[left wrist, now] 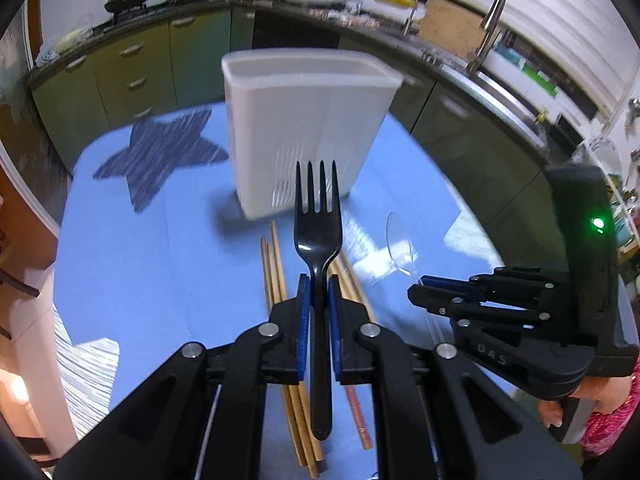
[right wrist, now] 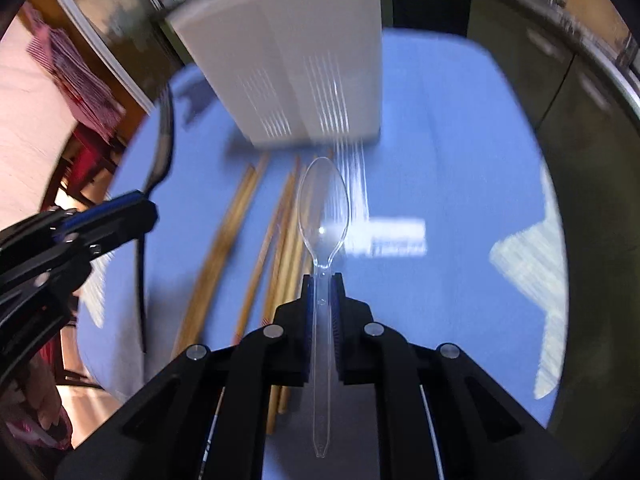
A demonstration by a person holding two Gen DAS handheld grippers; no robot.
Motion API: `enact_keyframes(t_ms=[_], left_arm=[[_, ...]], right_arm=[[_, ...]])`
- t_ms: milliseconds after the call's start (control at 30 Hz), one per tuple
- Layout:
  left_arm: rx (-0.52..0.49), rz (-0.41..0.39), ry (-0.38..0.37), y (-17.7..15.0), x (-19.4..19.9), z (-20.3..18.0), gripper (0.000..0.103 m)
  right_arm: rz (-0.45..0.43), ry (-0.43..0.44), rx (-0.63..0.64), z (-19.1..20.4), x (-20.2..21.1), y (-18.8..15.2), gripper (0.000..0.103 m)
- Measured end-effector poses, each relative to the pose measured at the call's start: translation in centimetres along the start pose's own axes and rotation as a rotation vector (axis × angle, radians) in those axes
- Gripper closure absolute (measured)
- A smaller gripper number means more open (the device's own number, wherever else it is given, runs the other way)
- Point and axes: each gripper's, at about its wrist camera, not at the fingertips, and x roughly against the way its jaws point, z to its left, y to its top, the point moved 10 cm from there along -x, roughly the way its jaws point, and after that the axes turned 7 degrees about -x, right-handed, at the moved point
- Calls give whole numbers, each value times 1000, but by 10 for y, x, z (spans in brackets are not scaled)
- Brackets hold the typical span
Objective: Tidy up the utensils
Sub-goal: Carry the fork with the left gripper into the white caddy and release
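My left claw (left wrist: 318,280) is clamped on the black fork (left wrist: 318,236) by its neck, tines forward — aimed at the white holder (left wrist: 304,128) near the table's (left wrist: 160,280) far edge. My right claw (right wrist: 323,280) pinches the clear spoon (right wrist: 323,208) likewise; chopsticks (right wrist: 280,248) lie below.

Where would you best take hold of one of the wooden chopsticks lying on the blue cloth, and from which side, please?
Probably mid-shaft, from above. The wooden chopsticks lie flat on the blue cloth in loose bundles, running lengthwise towards the white holder, so setting the claw's fingers across the thin shaft seems best. Both claws are busy: the left claw holds a black fork, the right claw a clear spoon.
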Motion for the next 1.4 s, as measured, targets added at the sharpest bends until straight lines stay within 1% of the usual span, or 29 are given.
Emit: enact_keyframes(t_ms=[67,133,233,333,367,433,467,567,633,700,833,1000,1167,1400], left_arm=[[5,-50,-15,15,16,-2,94],[11,-120,-24,37,35,-2,94],[15,-274,-3,83,71,1,94],[19,-393,25,118,93,5,94],[22,-448,37,134,99,8,94],[28,-521,70,156,105,14,94],[27,-566,87,169,106,17,94],[31,-636,120,190,103,22,94],[23,-668,163,200,94,27,94],[15,-675,188,204,84,30,94],[14,-660,239,203,57,41,94],[24,-584,222,190,19,47,94],[18,-545,205,174,3,47,94],[-3,-498,214,155,-3,50,93]], right_arm=[[-79,35,0,5,21,13,94],[-182,55,0,8,47,27,94],[-296,61,4,3,77,43,94],[-387,53,11,-1,103,56,94],[-409,48,12,-3,108,58,94],[-467,32,14,-9,123,64,94],[-482,32,13,-13,133,62,94],[-530,28,12,-22,151,64,94],[-543,32,12,-26,157,63,94],[-554,34,15,-26,159,66,94],[-584,38,20,-21,162,74,94],[-609,45,30,-11,166,90,94],[-644,53,35,-2,168,111,94],[-749,70,40,16,176,169,94]])
